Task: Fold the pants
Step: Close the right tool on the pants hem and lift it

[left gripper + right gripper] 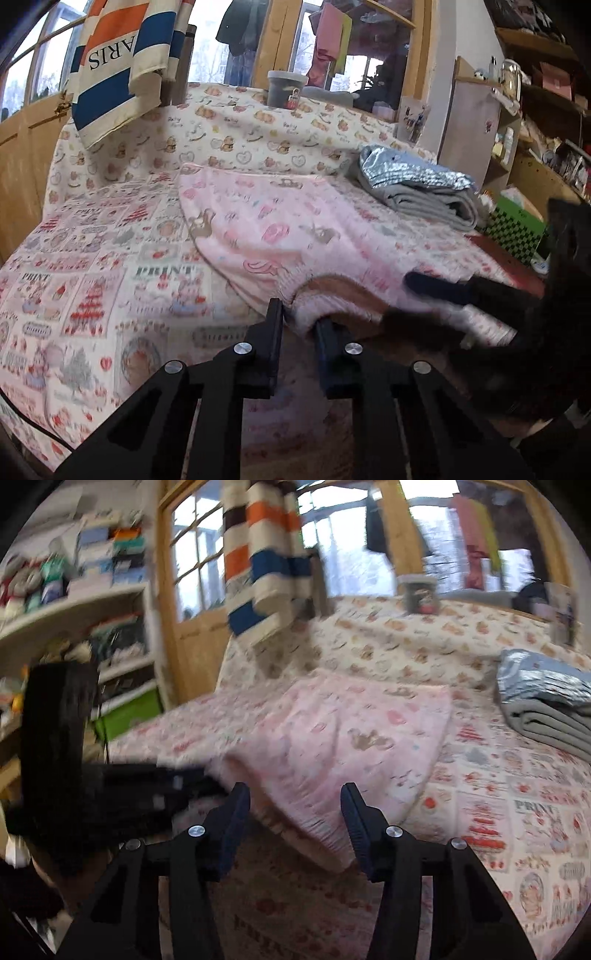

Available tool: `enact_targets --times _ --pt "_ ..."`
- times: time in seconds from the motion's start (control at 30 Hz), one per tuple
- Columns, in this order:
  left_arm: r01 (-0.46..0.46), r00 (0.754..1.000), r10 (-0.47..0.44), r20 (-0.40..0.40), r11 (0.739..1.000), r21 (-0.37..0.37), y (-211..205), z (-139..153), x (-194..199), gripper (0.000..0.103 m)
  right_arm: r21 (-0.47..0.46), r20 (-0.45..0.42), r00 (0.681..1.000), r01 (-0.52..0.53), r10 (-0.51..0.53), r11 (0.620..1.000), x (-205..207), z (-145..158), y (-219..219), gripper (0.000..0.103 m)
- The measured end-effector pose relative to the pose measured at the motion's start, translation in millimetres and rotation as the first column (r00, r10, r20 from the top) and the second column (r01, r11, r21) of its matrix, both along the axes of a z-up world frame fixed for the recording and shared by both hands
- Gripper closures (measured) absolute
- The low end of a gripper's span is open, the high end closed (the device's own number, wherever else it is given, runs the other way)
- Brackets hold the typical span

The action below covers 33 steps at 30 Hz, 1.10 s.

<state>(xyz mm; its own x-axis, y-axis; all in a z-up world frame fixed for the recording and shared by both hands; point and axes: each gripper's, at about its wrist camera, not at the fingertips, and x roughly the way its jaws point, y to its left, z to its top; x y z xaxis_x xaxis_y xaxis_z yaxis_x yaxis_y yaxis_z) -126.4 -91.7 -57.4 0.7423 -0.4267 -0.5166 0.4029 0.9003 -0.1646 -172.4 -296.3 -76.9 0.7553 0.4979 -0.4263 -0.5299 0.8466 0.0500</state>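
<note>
Nearest in the left wrist view, the left gripper [298, 317] has its fingers clenched on the ribbed waistband [306, 317] of the pink pyjama pants [273, 221], one finger outside the band and the other tucked into the opening. In the right wrist view the right gripper [295, 797] straddles the other end of the same waistband [325, 834]; its fingers stand part-way apart with the fabric between them, and the blur makes it unclear whether the pads are pressing yet, so no firm grip can be claimed there.

The pants lie flat on the patterned bed cover [92, 277], waist toward the grippers and legs running away from them. Beyond and to the right sits a stack of folded grey garments [424, 184]. Further back a dark lidded jar [286, 88] stands near the window, and a striped towel [122, 59] hangs at the left.

The step in hand appears to be taking hold of the waistband at both ends. The next move probably calls for the right fingers to finish clamping, then for both hands to lift evenly and carry the waist toward the legs, keeping the band taut so the fold lies square.
</note>
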Motion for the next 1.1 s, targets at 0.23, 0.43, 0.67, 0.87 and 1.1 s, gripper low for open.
enact_targets --times 0.23,0.43,0.67,0.87,1.1 --pt "0.027 0.999 -0.027 -0.026 1.000 0.004 -5.8 13.8 16.4 0.088 -0.188 0.017 0.999 -0.043 0.048 0.981 2.0 -5.2 11.1 0.046" --pt "0.049 0.996 -0.053 -0.068 0.997 -0.052 -4.8 16.2 34.3 0.088 -0.362 0.003 1.000 -0.006 0.008 0.932 12.1 -20.3 24.6 0.045" --pt "0.037 0.998 -0.038 -0.052 0.999 -0.026 -3.9 17.1 37.1 0.088 -0.383 0.031 0.999 0.035 -0.025 0.923 15.8 -20.6 23.3 0.071" --pt "0.073 0.997 -0.073 -0.011 0.997 -0.008 2.5 16.3 27.6 0.073 -0.245 -0.017 1.000 0.004 -0.008 0.970 23.8 -5.9 1.8 0.086" --pt "0.184 0.981 -0.188 -0.049 0.981 -0.066 21.6 21.2 18.6 0.061 -0.149 -0.066 0.998 -0.004 -0.006 0.989 45.5 8.5 -8.9 0.087"
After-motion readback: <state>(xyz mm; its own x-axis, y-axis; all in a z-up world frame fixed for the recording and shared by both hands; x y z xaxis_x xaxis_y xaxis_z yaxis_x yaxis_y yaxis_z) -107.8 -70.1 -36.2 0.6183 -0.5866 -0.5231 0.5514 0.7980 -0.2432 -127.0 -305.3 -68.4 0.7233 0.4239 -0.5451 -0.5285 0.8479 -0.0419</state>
